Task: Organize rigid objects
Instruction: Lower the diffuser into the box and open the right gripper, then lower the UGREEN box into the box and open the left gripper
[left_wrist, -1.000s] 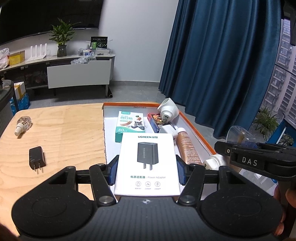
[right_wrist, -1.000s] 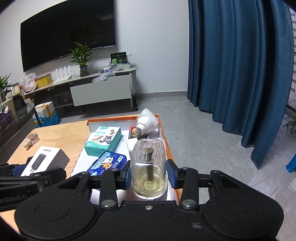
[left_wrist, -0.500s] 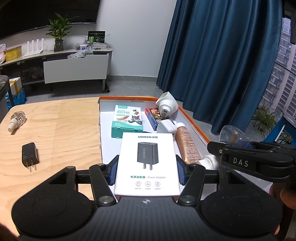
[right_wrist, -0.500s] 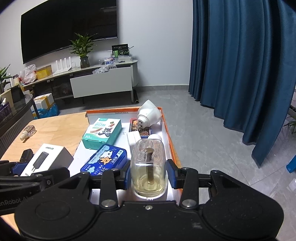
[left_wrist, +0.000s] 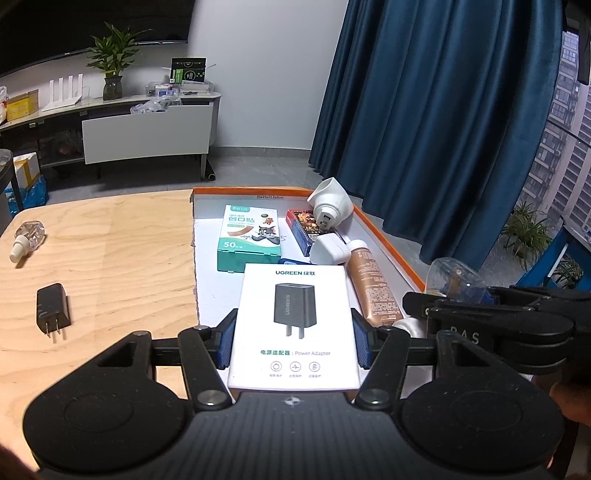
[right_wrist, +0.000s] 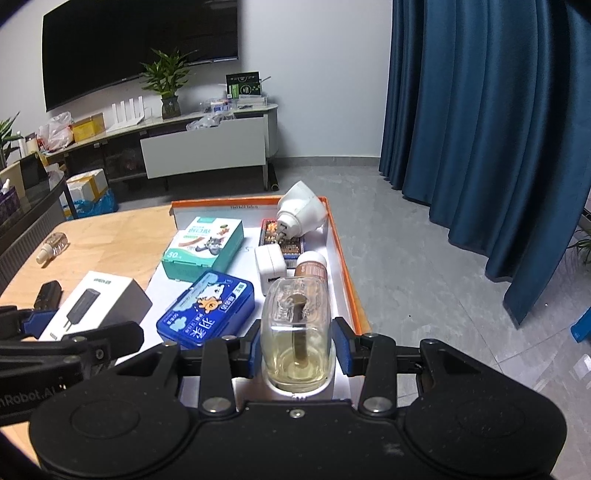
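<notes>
Both grippers have advanced over the tray (left_wrist: 384, 240): left gripper (left_wrist: 293, 343) clamps the adapter box (left_wrist: 295, 325), right gripper (right_wrist: 297, 345) clamps the bottle (right_wrist: 295, 332); placement is judged imminent

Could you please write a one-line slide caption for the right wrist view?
Right gripper holds a clear liquid-filled bottle over the orange-rimmed tray of boxes and plugs.

Blue tin (left_wrist: 291, 261) — mostly hidden behind box (left_wrist: 294, 325).
</notes>
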